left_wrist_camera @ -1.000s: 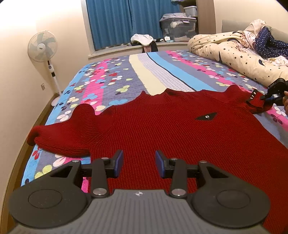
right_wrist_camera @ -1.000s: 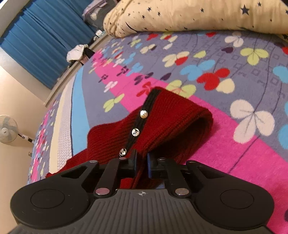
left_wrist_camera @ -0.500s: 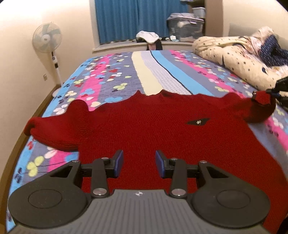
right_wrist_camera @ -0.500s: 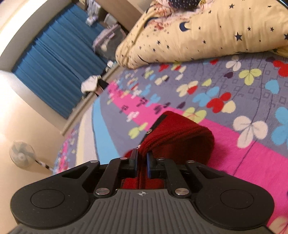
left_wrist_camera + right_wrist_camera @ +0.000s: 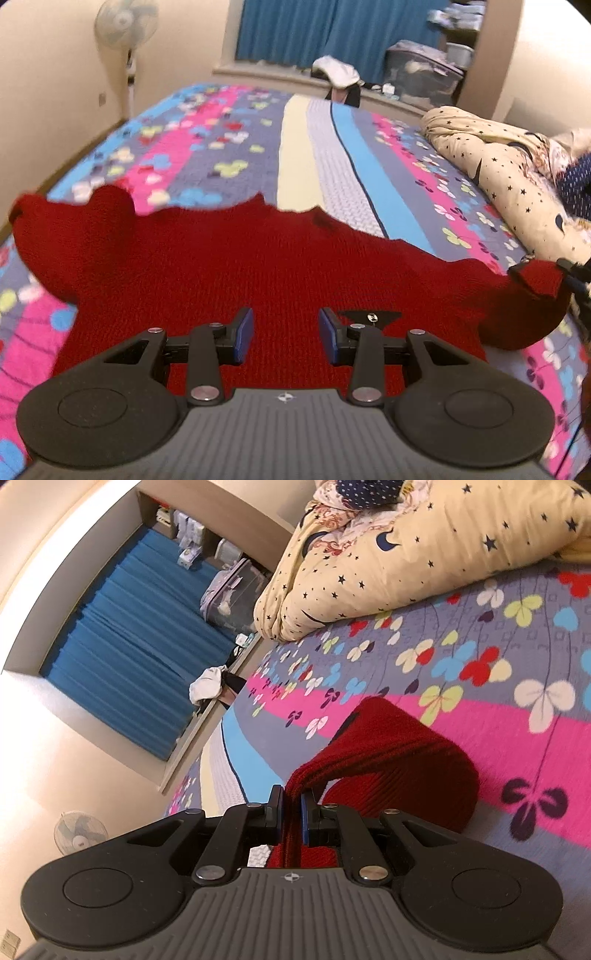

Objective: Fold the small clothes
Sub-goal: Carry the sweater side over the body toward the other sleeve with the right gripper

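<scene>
Across a floral bedspread (image 5: 221,155) lies a red knitted sweater (image 5: 280,266), spread flat, its long axis running side to side. At its right end, the right gripper (image 5: 291,812) pinches the sleeve cuff (image 5: 391,760), raised and curling inward. Nearer the sweater's middle, the left gripper (image 5: 286,336) hovers with fingers apart, empty.

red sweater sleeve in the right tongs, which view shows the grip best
The right wrist view: the sleeve sits pinched between the right tongs, folded over the bedspread. The left wrist view shows it only small at the far right edge.
</scene>
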`<action>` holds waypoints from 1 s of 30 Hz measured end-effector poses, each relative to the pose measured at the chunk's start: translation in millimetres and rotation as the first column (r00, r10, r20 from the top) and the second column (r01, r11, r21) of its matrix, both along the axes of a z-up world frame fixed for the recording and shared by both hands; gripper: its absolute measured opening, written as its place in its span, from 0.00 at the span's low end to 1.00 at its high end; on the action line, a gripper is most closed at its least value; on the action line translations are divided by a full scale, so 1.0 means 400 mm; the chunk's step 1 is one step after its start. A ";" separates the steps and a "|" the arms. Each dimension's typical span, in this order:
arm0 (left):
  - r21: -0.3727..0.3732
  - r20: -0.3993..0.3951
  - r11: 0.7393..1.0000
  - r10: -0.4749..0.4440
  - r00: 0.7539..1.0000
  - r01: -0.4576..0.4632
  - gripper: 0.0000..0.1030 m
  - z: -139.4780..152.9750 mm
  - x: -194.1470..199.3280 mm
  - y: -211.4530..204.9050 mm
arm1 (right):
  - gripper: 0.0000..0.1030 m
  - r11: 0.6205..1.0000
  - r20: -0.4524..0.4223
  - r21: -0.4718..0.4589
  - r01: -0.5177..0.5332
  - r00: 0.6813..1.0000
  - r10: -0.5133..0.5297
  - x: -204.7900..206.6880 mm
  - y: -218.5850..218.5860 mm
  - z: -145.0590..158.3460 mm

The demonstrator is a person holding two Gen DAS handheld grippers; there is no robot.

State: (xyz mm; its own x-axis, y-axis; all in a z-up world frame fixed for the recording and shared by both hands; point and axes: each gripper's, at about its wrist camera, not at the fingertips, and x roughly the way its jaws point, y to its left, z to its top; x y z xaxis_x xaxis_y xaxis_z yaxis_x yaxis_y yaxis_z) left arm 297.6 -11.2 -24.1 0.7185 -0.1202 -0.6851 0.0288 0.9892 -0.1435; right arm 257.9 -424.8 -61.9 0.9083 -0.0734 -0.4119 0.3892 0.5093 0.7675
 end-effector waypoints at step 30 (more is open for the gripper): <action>-0.169 -0.012 0.966 0.198 0.980 -0.197 0.42 0.036 0.191 0.220 | 0.09 0.882 0.127 0.322 -0.345 0.938 0.321 0.188 0.406 -0.127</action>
State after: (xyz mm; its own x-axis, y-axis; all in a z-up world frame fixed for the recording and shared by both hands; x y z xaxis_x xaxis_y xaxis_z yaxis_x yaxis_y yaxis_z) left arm 374.0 77.0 -9.8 0.7433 -0.0888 -0.6631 -0.1639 0.9368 -0.3092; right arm 333.2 -262.5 -112.7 0.8811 0.3696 -0.2952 0.1832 0.3088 0.9333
